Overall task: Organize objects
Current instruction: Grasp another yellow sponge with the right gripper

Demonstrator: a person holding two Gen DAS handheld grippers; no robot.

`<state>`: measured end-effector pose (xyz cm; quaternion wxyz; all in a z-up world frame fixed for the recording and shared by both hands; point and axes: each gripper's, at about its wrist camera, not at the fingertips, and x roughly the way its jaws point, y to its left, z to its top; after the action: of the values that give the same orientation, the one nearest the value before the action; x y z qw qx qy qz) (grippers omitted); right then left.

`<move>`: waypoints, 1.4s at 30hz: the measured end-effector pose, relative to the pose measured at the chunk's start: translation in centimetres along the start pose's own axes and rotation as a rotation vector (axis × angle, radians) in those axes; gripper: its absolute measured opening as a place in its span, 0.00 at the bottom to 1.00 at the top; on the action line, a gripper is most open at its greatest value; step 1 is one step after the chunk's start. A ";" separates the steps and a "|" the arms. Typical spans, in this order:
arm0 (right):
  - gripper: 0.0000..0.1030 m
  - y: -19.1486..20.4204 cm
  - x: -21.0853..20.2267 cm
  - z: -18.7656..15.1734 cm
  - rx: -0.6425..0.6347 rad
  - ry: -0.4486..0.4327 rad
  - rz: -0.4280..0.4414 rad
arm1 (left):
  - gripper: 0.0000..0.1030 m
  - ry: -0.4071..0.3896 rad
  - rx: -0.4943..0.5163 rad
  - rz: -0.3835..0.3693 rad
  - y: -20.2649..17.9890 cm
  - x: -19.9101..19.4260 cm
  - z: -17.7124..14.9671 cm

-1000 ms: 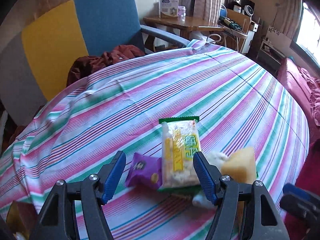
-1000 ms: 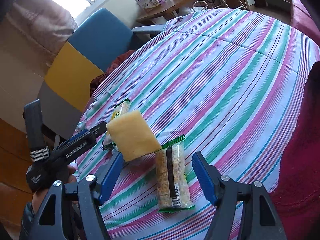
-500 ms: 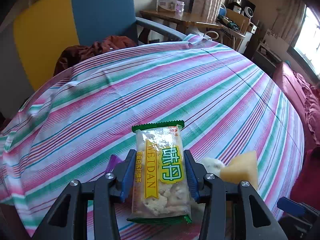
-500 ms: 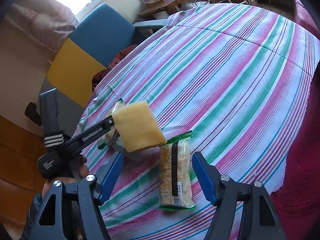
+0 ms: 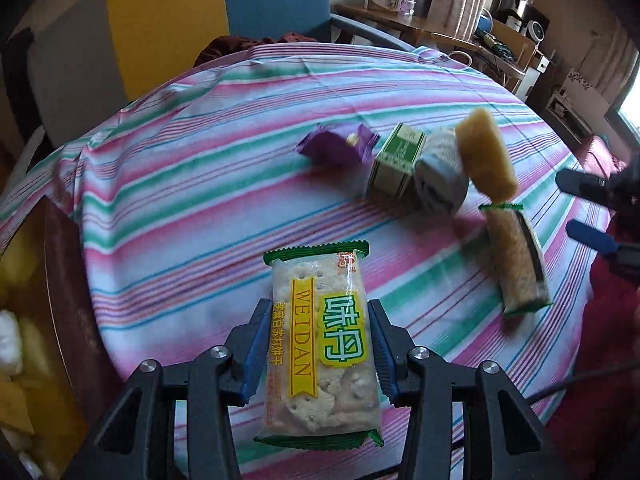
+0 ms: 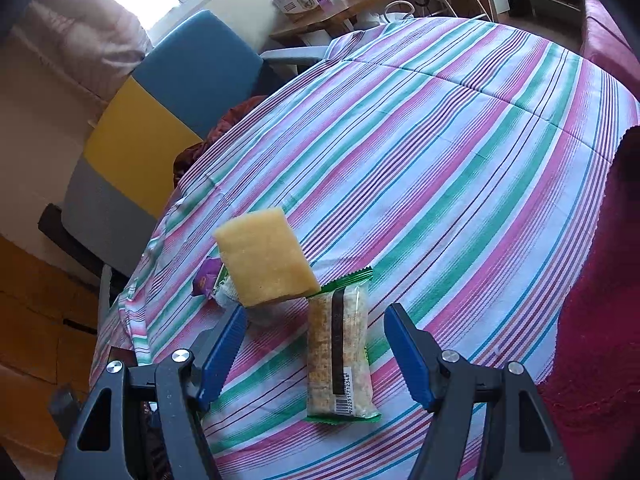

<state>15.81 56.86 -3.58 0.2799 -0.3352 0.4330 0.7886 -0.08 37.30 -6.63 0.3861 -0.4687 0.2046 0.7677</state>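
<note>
My left gripper is shut on a clear cracker packet with a yellow-green label, holding it over the striped tablecloth near the table's front left. Beyond it lie a purple packet, a green-white box, a grey-white roll and a yellow sponge propped on the roll. A second cracker packet lies seam up on the cloth. My right gripper stands open just above its upper half, not touching it. The sponge sits close by the left finger.
A chair with yellow, blue and grey panels stands behind the table, dark red cloth on its seat. A wooden side table with a box is at the back. A red sofa borders the table's right edge.
My left gripper closed on the labelled cracker packet and carried it left, away from the pile and out of the right wrist view. The right gripper stayed put.
</note>
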 end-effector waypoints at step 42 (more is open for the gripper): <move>0.75 6.4 2.3 2.4 -0.267 0.009 -0.117 | 0.48 -0.205 0.050 0.018 -0.2 0.6 -4.1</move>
<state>8.95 56.31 -1.22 0.2764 -0.3975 0.3052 0.8200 2.18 34.89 -9.13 0.4097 -0.3761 0.1875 0.8096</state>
